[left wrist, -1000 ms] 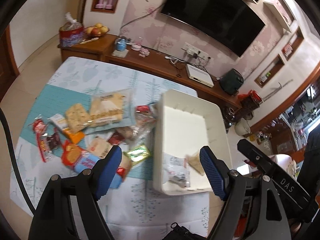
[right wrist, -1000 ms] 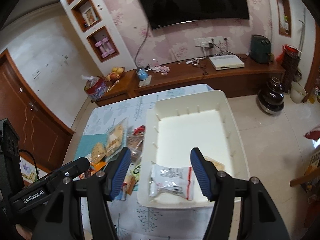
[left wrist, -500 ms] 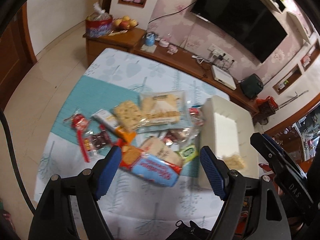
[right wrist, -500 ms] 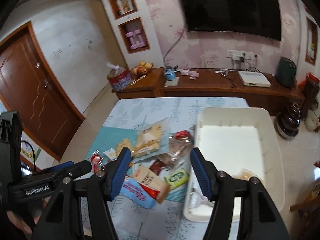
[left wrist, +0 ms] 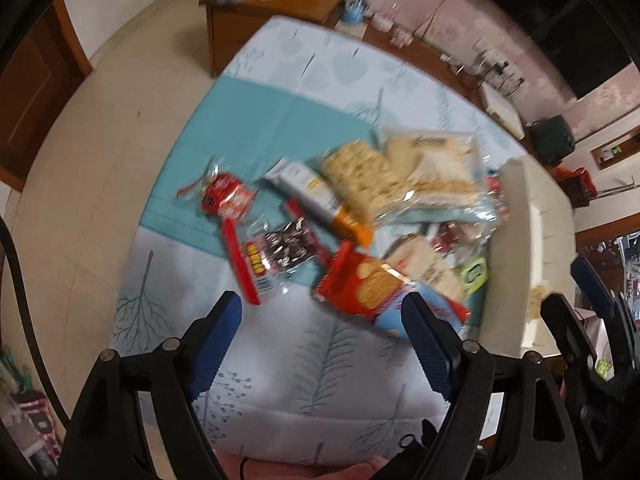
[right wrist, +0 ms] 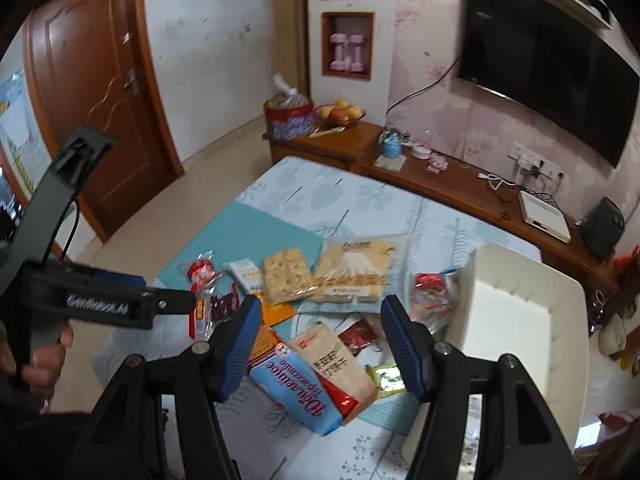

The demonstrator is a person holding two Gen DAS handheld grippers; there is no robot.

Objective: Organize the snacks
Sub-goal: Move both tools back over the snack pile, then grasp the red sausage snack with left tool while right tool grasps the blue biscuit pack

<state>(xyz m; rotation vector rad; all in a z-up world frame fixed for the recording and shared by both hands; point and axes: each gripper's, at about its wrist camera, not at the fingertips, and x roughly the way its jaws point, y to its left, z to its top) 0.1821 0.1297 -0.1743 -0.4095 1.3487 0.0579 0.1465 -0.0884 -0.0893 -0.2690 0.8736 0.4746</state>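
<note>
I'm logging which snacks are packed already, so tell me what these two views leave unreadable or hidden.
- White bin contents: right wrist view shows only bare floor; its near end is hidden behind the gripper's fingers.
- Left wrist view: motion blur smears the snack labels, for example the red cracker pack.
- Blue biscuit pack: its far end lies under other packets.

On the table lie roughly ten snack packets (right wrist: 320,312), though the overlapping heap makes the tally uncertain. One white bin (right wrist: 516,320) stands to their right. On the far sideboard: one fruit bowl (right wrist: 340,114), one red tin (right wrist: 289,120), one blue cup (right wrist: 391,145). Two pink dumbbells (right wrist: 347,54) sit in a wall niche.
</note>
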